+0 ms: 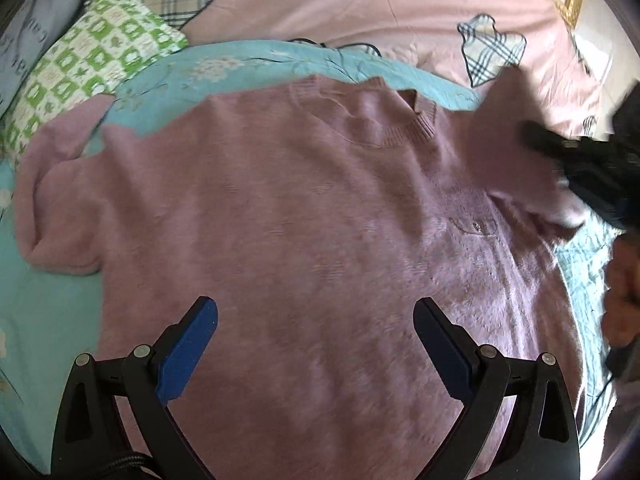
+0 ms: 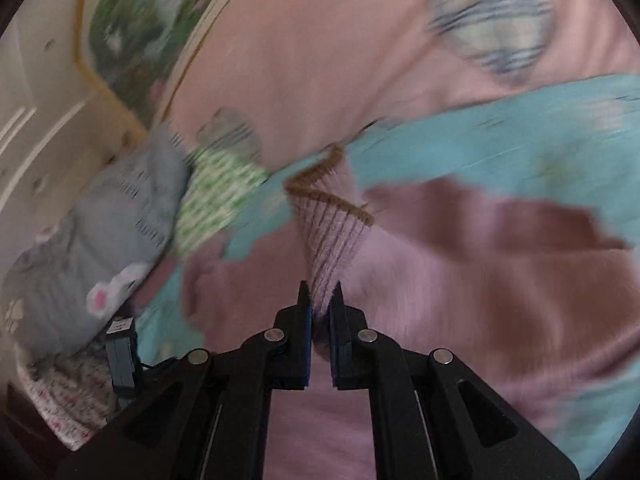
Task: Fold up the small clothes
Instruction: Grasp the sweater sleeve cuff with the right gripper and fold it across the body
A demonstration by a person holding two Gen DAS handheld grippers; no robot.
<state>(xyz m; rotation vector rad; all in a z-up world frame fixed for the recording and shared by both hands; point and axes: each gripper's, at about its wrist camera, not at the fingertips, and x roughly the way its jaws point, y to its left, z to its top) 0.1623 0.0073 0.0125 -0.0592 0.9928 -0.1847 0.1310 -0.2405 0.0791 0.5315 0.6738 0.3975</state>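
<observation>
Down low, a blue sheet (image 1: pixel 48 300) with pale flowers, spread over a pink cover (image 1: pixel 320 4) with checked patches. On the sheet, flat and face up, a pink sweater (image 1: pixel 300 208), neck end far away. Beside it at the far left, a green and white checked pillow (image 1: pixel 92 56). Over the sweater's lower half, the left gripper (image 1: pixel 316 320), fingers wide apart, nothing between them. At the right edge of that view, dark and blurry, the right gripper (image 1: pixel 576 156) by the lifted sleeve. From the right wrist, much blur, but a clear ribbed cuff (image 2: pixel 332 232) with a brown rim, pinched tight in the right gripper (image 2: pixel 320 300) and raised off the sweater (image 2: pixel 480 280). Only there: a grey soft toy (image 2: pixel 92 232) and a framed picture (image 2: pixel 136 28) on the pale wall. Bare blue sheet at the left side, past the short sleeve.
</observation>
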